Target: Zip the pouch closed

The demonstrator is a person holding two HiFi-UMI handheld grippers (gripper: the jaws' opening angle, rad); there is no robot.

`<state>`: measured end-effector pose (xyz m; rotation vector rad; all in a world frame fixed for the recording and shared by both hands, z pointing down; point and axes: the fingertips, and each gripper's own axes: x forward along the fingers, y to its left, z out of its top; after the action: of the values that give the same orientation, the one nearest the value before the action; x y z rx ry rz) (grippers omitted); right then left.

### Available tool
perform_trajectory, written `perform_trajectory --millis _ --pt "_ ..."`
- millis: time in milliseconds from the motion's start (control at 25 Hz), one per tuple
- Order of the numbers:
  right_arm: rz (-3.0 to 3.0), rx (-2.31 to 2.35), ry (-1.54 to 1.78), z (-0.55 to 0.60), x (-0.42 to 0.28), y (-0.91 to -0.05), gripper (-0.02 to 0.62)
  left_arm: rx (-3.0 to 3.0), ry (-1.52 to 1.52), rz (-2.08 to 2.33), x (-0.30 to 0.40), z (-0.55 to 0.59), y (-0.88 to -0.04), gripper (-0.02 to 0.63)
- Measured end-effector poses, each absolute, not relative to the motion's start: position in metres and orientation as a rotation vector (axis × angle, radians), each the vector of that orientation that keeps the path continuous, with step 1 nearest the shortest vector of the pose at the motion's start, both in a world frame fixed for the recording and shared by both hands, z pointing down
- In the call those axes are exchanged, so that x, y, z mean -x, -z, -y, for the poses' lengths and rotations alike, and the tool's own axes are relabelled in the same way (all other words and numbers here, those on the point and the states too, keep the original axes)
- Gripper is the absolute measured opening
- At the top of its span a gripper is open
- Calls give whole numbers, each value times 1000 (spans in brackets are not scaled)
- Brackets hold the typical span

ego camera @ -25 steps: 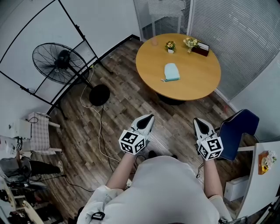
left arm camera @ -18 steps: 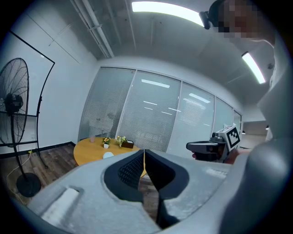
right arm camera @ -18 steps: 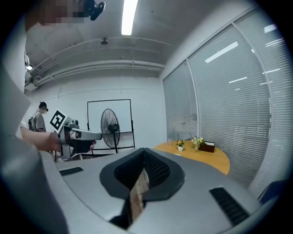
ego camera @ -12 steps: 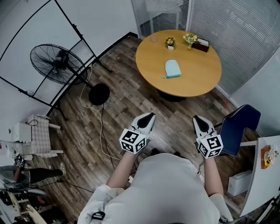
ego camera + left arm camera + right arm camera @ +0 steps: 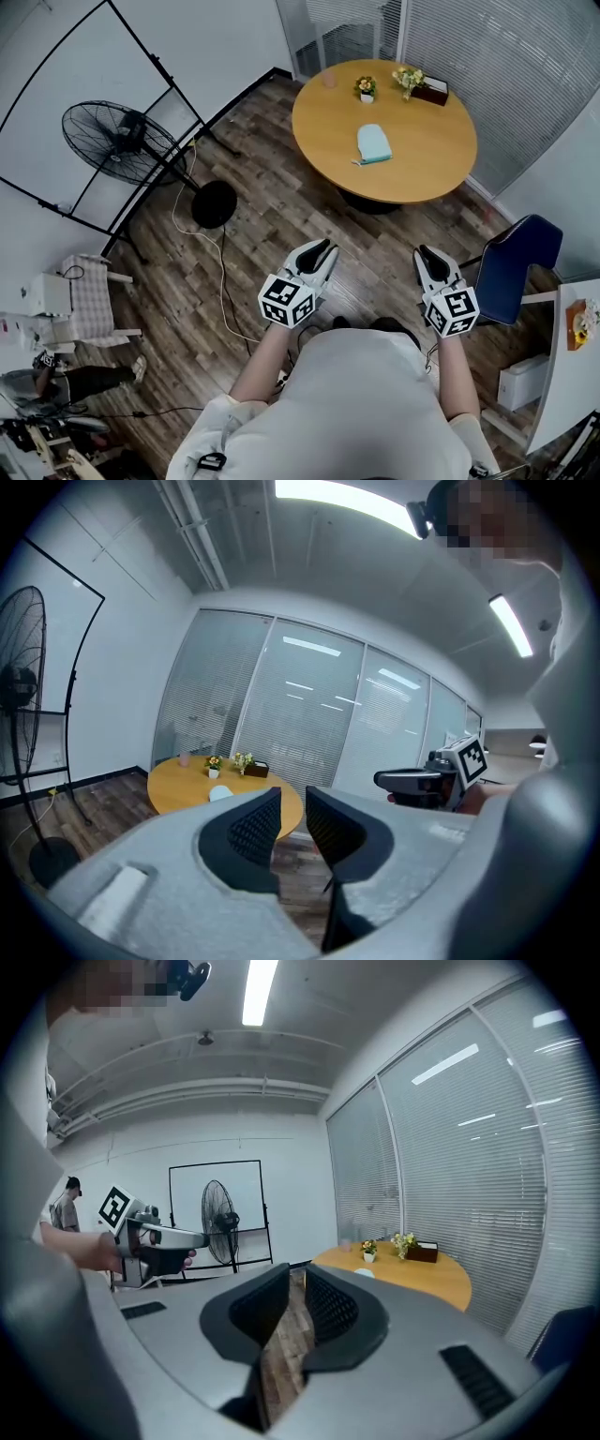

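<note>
The pale blue pouch (image 5: 374,143) lies flat on the round wooden table (image 5: 422,173) across the room, far from both grippers. It shows small in the left gripper view as the pouch (image 5: 220,793) and in the right gripper view as the pouch (image 5: 364,1273). A person holds my left gripper (image 5: 323,249) and right gripper (image 5: 425,253) out over the wooden floor, pointing toward the table. Both are shut, with only a thin slit between the pads and nothing held. The left gripper (image 5: 292,795) and right gripper (image 5: 298,1272) look the same in their own views.
Two small flower pots (image 5: 366,89), a dark box (image 5: 433,94) and a pink cup (image 5: 329,80) stand at the table's far edge. A pedestal fan (image 5: 117,141) with a trailing cable (image 5: 221,281) stands left. A blue chair (image 5: 520,267) is at the right.
The view has drifted slightly, with the fan sliding left and down and the chair right. Both grippers keep the same pose with their jaws unchanged.
</note>
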<state>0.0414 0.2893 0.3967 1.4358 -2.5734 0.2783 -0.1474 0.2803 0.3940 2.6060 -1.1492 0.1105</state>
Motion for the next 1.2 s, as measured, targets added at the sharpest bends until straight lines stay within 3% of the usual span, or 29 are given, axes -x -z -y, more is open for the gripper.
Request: perform_trajectory --millis 560,1200 --pt "2555 -1418 -322 -256 -47 -414 43 -2575 -139 1150 146 -249 -413 80" --pt "2597 -1225 -359 -92 -83 -442 43 -2520 -202 1208 92 -107 -434 80"
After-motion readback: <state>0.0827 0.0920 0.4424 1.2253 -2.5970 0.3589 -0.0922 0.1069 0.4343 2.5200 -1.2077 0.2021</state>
